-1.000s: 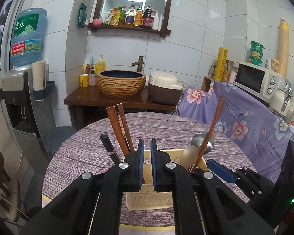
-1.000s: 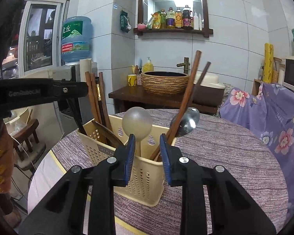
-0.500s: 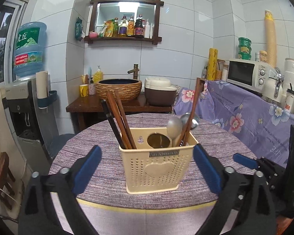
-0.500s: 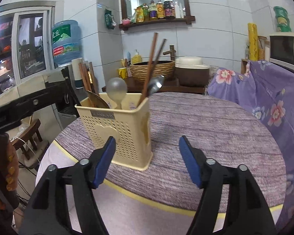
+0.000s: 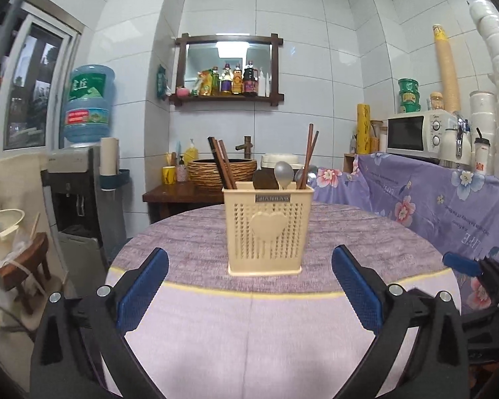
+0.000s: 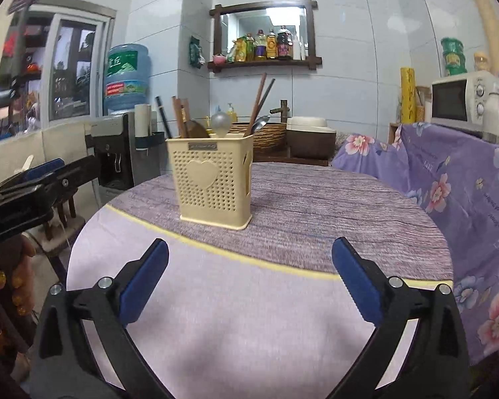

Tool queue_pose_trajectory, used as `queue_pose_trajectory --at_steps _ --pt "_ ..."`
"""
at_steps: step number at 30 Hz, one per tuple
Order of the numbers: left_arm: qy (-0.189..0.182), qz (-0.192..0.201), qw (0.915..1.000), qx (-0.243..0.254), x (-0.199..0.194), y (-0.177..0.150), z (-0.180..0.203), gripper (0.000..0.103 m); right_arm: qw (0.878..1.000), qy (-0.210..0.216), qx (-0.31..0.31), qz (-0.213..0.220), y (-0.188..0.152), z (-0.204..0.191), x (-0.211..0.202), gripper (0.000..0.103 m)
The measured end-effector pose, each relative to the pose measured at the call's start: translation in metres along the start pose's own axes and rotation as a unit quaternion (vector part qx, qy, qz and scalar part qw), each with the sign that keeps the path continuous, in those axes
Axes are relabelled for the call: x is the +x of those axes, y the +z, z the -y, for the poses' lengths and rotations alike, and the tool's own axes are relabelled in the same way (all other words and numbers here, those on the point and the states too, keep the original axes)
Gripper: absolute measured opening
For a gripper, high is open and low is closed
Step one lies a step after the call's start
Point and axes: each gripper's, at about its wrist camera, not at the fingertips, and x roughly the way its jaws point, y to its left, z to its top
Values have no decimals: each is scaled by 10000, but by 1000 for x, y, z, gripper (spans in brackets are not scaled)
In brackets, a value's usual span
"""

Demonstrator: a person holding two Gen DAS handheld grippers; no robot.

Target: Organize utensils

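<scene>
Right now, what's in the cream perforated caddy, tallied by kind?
Brown wooden chopsticks: 4
Black stick: 1
Spoons, namely dark wooden spoon, pale grey spoon and shiny metal spoon: 3
Total: 8 visible in the cream perforated plastic caddy

White tiled walls (image 5: 316, 66) enclosed the room; a wood-framed mirror (image 5: 228, 63) hung above a basin stand (image 5: 179, 196), a window (image 5: 33, 89) at left.
</scene>
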Motion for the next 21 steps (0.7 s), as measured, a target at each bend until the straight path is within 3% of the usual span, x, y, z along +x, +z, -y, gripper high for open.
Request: queue_pose_trajectory --at_steps 4,8,21 --pt "318 71 9994 -62 -39 -22 2 98 9998 8 -39 186 -19 -8 -37 97" --pt "382 39 9986 -363 -63 -34 -2 98 9998 1 -139 147 -30 -18 -57 97" --pt "381 79 9978 -541 -77 -41 -9 98 9991 123 -303 272 -23 -29 -68 97"
